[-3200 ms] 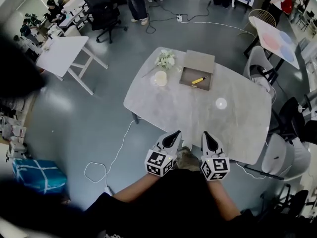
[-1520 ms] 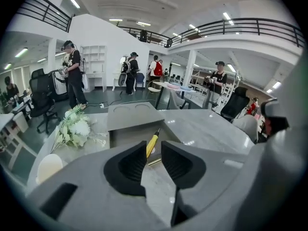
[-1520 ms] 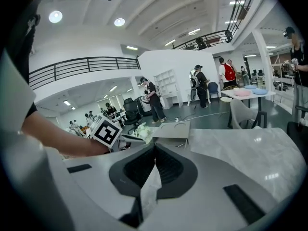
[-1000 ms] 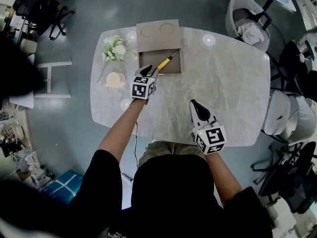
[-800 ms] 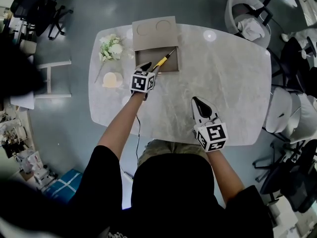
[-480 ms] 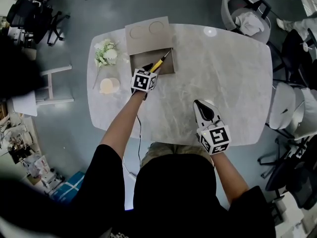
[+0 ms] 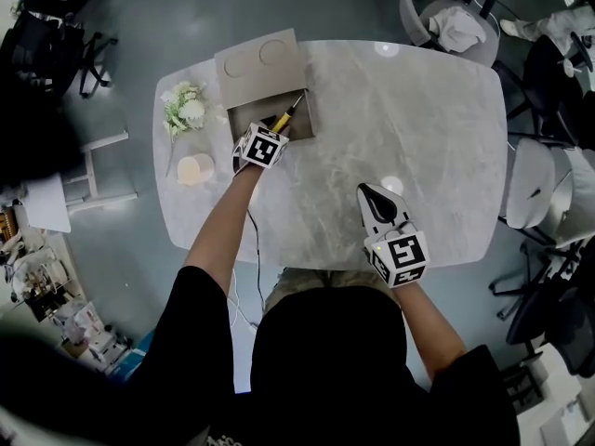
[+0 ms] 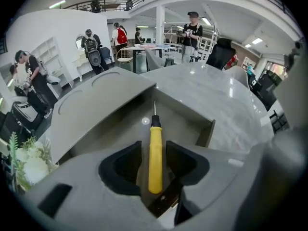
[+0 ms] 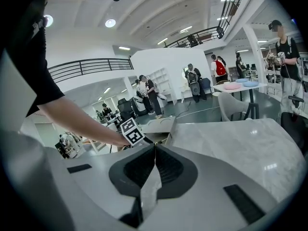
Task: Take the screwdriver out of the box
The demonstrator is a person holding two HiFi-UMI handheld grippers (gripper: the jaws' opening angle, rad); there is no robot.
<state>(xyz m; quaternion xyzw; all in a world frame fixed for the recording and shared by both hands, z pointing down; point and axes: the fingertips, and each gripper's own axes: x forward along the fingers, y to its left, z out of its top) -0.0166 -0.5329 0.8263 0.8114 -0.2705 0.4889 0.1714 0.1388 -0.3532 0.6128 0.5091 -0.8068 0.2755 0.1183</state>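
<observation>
A yellow-handled screwdriver (image 7: 286, 116) lies slantwise in an open grey-brown box (image 7: 302, 119) at the table's far left, with the box's lid (image 7: 260, 57) folded back behind it. My left gripper (image 7: 275, 126) points steeply down into the box. In the left gripper view the screwdriver (image 8: 155, 153) has its handle between the jaws of the left gripper (image 8: 154, 147), shaft pointing away. The jaws have just been opening and stand open, a narrow gap on each side of the handle. My right gripper (image 7: 375, 196) hovers shut and empty over the table's near edge; its jaws meet in the right gripper (image 9: 154, 150) view.
White flowers (image 7: 183, 108) and a round pale cup (image 7: 194, 168) sit left of the box. The grey marble table (image 7: 418, 110) stretches to the right. Chairs (image 7: 444, 17) stand around it, and people stand farther off in the room.
My left gripper has sunk into the box and now straddles the screwdriver's handle. The right gripper has shifted slightly over the table's near edge.
</observation>
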